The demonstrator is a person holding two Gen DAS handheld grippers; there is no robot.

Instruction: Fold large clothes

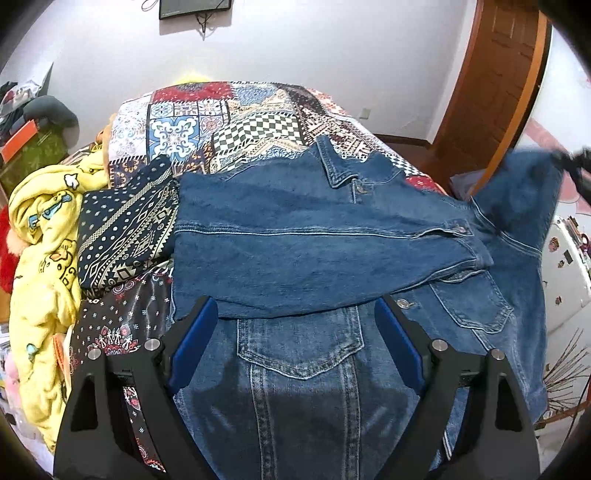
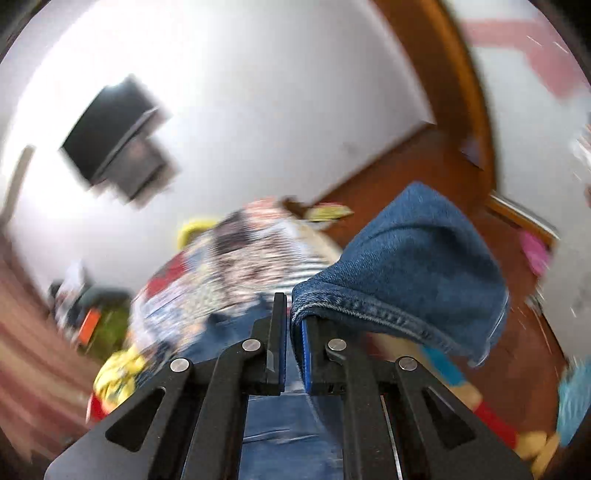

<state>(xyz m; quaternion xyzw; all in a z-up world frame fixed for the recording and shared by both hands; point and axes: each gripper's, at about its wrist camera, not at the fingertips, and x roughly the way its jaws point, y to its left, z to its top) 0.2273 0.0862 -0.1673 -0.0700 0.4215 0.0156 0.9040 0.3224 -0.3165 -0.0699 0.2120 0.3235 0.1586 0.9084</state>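
Note:
A blue denim jacket lies spread on the bed, with one sleeve folded across its chest. My left gripper hovers open just over the jacket's front, above a chest pocket, with nothing between its blue pads. At the far right a part of the jacket is lifted off the bed, held up by my right gripper. In the blurred right wrist view, my right gripper is shut on the denim's stitched edge, and the cloth drapes over its right finger.
A patchwork quilt covers the bed. A dark patterned cloth and a yellow printed blanket lie left of the jacket. A wooden door and a white cabinet stand on the right. A screen hangs on the far wall.

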